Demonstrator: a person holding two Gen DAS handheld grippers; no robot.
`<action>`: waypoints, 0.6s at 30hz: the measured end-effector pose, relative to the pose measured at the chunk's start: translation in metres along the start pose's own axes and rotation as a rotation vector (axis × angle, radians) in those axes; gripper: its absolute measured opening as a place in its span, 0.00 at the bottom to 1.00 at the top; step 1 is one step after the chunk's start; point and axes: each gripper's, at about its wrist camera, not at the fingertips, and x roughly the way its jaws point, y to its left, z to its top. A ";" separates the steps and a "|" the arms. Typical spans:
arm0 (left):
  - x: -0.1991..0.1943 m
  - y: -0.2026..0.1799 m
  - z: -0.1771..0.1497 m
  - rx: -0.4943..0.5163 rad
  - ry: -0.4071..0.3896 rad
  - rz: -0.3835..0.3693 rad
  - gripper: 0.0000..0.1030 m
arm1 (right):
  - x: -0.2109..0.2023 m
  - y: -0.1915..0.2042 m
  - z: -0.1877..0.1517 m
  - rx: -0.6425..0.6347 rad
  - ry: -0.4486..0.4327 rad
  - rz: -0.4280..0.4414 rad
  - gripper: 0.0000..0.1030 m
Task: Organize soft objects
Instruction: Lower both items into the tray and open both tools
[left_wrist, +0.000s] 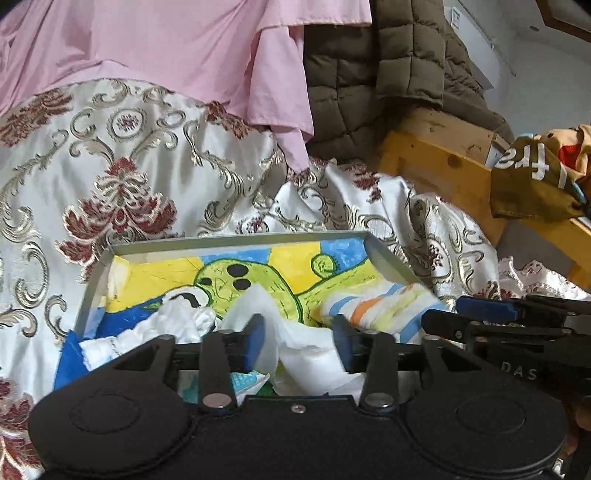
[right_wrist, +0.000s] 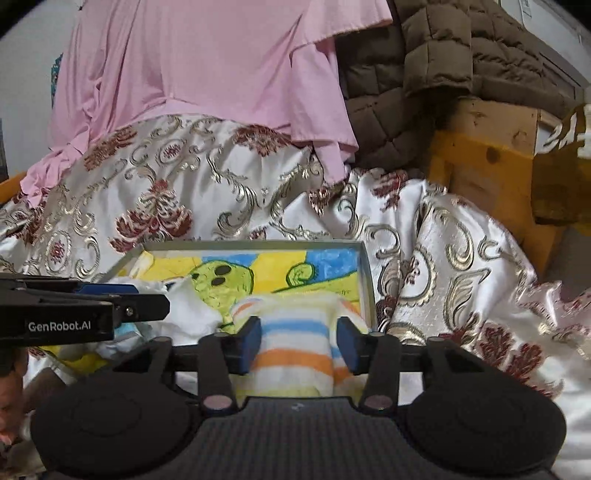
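Note:
A grey tray (left_wrist: 240, 242) with a yellow, blue and green painted bottom lies on a patterned bedspread; it also shows in the right wrist view (right_wrist: 365, 273). In it lie a white cloth (left_wrist: 306, 354), a white sock-like bundle (left_wrist: 177, 321) and a striped white, blue and orange towel (left_wrist: 384, 306). My left gripper (left_wrist: 301, 341) straddles the white cloth, its jaws apart and the cloth between them. My right gripper (right_wrist: 299, 339) has its jaws on either side of the striped towel (right_wrist: 295, 332) at the tray's near right; contact is not clear.
A white, gold and red bedspread (left_wrist: 147, 166) surrounds the tray. A pink garment (left_wrist: 184, 48) and a brown quilted jacket (left_wrist: 388, 74) hang behind. A wooden frame (left_wrist: 443, 166) stands at right with a brown printed cloth (left_wrist: 535, 177) on it.

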 end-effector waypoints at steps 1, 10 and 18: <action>-0.005 0.000 0.001 -0.005 -0.008 0.004 0.53 | -0.006 0.000 0.002 0.000 -0.008 0.001 0.57; -0.073 -0.011 0.017 -0.011 -0.121 0.037 0.79 | -0.080 -0.003 0.030 0.023 -0.114 0.004 0.81; -0.150 -0.029 0.026 -0.002 -0.220 0.043 0.91 | -0.154 0.005 0.050 0.017 -0.204 0.013 0.91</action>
